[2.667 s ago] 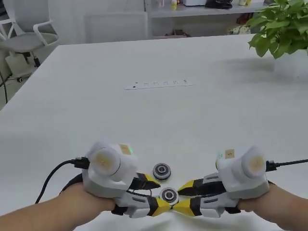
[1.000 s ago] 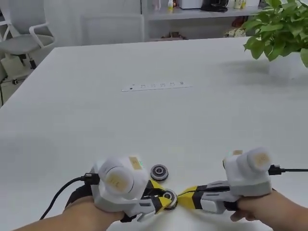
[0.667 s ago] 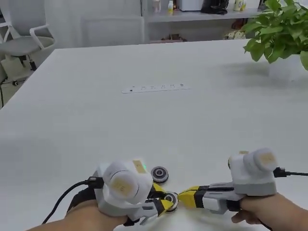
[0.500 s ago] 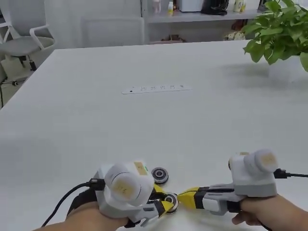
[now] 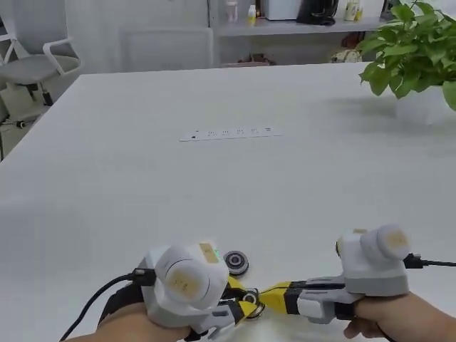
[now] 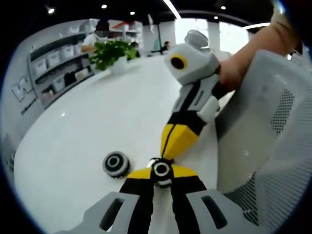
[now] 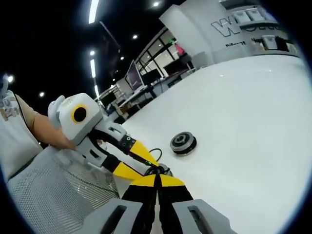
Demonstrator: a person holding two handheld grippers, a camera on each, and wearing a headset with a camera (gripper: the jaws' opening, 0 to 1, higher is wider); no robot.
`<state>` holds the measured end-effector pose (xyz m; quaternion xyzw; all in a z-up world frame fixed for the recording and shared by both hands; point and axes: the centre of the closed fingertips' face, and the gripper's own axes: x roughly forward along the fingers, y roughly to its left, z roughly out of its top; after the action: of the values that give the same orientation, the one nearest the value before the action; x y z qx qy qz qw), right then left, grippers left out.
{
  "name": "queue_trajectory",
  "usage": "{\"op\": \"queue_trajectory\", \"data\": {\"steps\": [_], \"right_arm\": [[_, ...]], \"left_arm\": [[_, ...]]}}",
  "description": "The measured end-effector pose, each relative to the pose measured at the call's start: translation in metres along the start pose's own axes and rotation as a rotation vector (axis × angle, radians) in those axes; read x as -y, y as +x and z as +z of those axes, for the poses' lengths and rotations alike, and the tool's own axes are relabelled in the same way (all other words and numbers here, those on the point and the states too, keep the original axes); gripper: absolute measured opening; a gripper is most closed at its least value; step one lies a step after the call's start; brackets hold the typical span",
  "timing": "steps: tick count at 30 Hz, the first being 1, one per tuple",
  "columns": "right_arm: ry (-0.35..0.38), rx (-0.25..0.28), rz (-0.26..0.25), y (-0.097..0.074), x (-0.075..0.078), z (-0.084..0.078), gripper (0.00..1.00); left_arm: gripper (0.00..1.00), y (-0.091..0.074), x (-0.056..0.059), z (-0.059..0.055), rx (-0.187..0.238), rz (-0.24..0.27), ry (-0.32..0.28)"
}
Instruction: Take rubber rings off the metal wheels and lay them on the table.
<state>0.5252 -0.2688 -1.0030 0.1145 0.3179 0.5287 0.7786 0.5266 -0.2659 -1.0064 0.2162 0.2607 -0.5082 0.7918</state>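
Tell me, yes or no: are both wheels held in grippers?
No, one wheel sits in the jaws of the left gripper, while the other wheel lies free on the table beside it.

White desk [image 5: 142,178] in a bright, open office

The pale desk top runs far back, with a white power strip [image 5: 226,133] lying flat near its middle and a leafy green plant [image 5: 410,43] in a white pot at the far right edge. Beyond the far left corner stands a grey office chair [image 5: 35,64]. Behind the desk a low shelf [image 5: 285,27] carries bottles and a dark appliance. The gripper views show a dark ceiling with strip lights [image 7: 92,12] and round spots, wall shelving [image 6: 58,68] holding boxes, and a white wall with large lettering [image 7: 233,22].
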Motion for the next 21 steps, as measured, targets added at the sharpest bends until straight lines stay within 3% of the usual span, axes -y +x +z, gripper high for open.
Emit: {"op": "queue_trajectory", "data": {"steps": [16,17,18,21], "right_arm": [[0.011,0.013,0.039,0.001,-0.008,0.001,0.0],[0.015,0.016,0.046,0.001,-0.009,0.002,0.0],[0.031,0.034,0.087,0.002,-0.019,0.004,0.0],[0.01,0.027,0.072,0.002,-0.016,0.004,0.0]], "left_arm": [[0.12,0.002,0.003,0.002,0.005,-0.007,-0.003],[0.12,0.002,0.003,0.002,0.006,-0.007,-0.003],[0.12,0.002,0.003,0.003,0.008,-0.007,-0.001],[0.12,0.001,0.003,0.003,0.01,-0.007,-0.003]]}}
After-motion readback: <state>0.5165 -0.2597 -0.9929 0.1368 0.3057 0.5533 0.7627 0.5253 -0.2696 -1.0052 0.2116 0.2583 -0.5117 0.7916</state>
